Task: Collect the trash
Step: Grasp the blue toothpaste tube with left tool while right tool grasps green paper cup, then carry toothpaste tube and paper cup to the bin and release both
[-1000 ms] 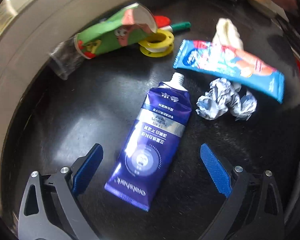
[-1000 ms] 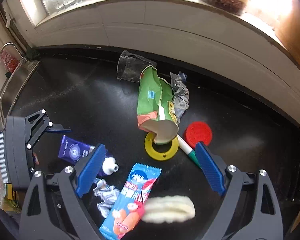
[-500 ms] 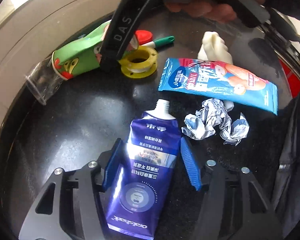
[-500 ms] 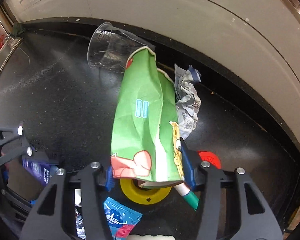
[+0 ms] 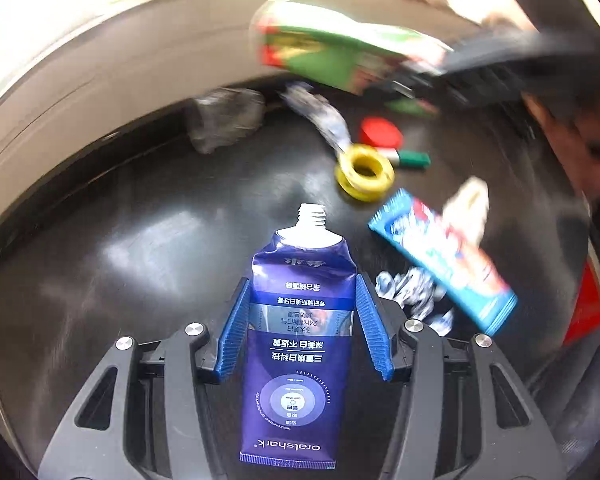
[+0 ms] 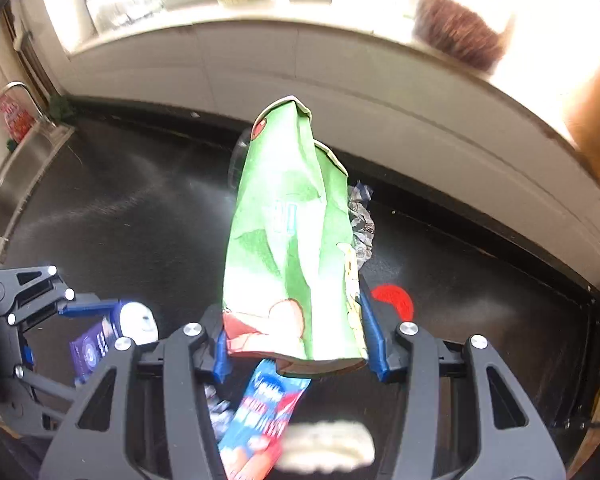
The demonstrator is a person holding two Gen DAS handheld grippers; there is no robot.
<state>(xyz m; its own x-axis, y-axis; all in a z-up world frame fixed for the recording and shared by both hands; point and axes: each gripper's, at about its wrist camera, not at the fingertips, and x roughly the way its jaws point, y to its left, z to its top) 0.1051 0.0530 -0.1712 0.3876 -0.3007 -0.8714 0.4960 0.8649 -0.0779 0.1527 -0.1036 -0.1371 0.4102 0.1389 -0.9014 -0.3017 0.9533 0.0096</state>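
Observation:
My left gripper [image 5: 300, 328] is shut on a dark blue toothpaste tube [image 5: 300, 320] with a white open neck and holds it above the black counter [image 5: 140, 248]. My right gripper [image 6: 296, 340] is shut on a crushed green paper cup [image 6: 292, 248] and has it lifted off the counter; the cup also shows blurred at the top of the left wrist view [image 5: 332, 52]. On the counter lie a blue snack wrapper [image 5: 444, 256], crumpled foil [image 5: 412, 292], a white wad [image 5: 468, 200] and a clear plastic cup [image 5: 224, 120].
A yellow tape ring [image 5: 364, 172], a red lid [image 5: 380, 134], a green-capped marker [image 5: 412, 158] and a crumpled wrapper [image 5: 320, 120] lie near the back. A white tiled wall [image 6: 340, 80] backs the counter. A steel sink [image 6: 20, 176] is at far left.
Both grippers have closed, the left on the toothpaste tube, the right on the green cup, and both objects have been lifted off the counter.

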